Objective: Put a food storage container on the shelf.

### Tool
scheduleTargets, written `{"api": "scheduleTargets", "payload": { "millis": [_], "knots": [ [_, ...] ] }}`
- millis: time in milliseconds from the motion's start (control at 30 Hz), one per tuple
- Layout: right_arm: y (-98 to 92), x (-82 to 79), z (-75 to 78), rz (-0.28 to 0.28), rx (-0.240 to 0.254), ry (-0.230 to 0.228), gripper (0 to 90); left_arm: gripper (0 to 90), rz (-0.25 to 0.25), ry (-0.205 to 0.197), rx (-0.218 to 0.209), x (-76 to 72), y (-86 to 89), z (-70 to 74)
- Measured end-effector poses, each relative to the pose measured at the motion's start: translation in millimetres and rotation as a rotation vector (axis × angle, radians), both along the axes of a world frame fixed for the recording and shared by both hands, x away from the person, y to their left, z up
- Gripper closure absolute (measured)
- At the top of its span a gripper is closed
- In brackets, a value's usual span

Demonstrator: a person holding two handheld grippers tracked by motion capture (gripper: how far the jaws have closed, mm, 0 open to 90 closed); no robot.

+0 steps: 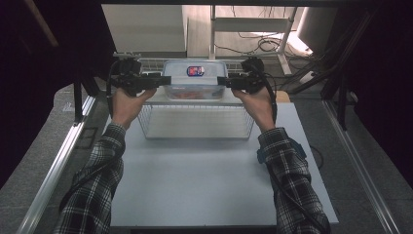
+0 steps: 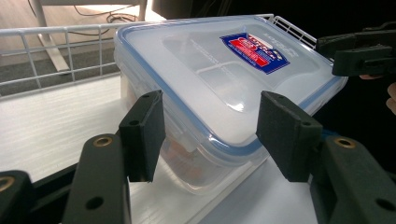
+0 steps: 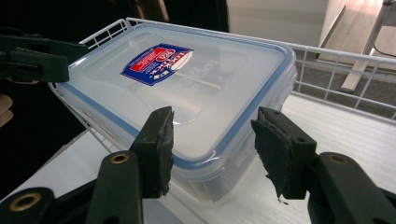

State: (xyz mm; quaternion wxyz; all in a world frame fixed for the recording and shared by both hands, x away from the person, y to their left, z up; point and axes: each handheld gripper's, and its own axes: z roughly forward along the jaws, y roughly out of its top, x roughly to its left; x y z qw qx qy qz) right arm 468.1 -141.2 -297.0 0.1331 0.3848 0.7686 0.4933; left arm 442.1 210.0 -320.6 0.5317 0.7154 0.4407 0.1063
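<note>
The plastic food box (image 1: 195, 80) with its clear clip-on lid (image 2: 219, 70) sits on the top shelf (image 2: 51, 126) of a white wire rack (image 1: 195, 124), at the far edge of the counter (image 1: 204, 180). A red and blue sticker (image 3: 156, 63) is on the lid.

The left tongs (image 2: 210, 135) sit at a near corner of the box, one pad on each side of it. They are half open, and I cannot tell if the pads touch it yet. The right tongs (image 3: 212, 149) do the same at the other near corner.

To do this step well, I think both tongs should squeeze at the same time and just as hard. The box is smooth, so it may slip. Grab under the lid's blue rim, not on the lid. Then lift both ends together and keep it flat, so the food inside does not slide.
</note>
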Motion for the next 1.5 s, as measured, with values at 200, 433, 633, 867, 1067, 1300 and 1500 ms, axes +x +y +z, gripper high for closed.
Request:
{"api": "scheduleTargets", "payload": {
  "millis": [200, 433, 633, 867, 1067, 1300, 1500],
  "knots": [
    [-1.6, 0.4, -1.3, -0.011, 0.025, 0.026, 47.1, 41.2, 0.0, 0.002, -0.011, 1.0, 0.2, -1.6],
    [-0.8, -2.0, -0.5, -0.02, 0.021, 0.028, 47.3, 40.9, 0.002, 0.002, -0.011, 0.6, -0.4, -1.6],
    [-0.6, -6.1, 2.4, -0.023, -0.003, -0.016, 39.4, 27.5, 0.012, -0.036, 0.016, -6.8, -2.7, 4.7],
    [-8.0, -26.0, 2.2, 0.037, -0.007, -0.07, 21.0, 18.2, -0.06, -0.076, 0.089, -35.6, -7.0, 2.2],
    [-10.4, -46.4, -9.5, 0.073, -0.021, -0.104, 10.0, 15.7, -0.101, -0.078, 0.12, -59.1, -12.6, -12.8],
    [-13.4, -68.2, -24.7, 0.104, -0.061, -0.12, 6.5, 10.8, -0.126, -0.071, 0.104, -85.4, -15.0, -35.2],
    [-17.4, -82.4, -41.3, 0.134, -0.089, -0.112, 4.5, 9.7, -0.126, -0.051, 0.104, -102.6, -15.3, -56.7]
  ]
}}
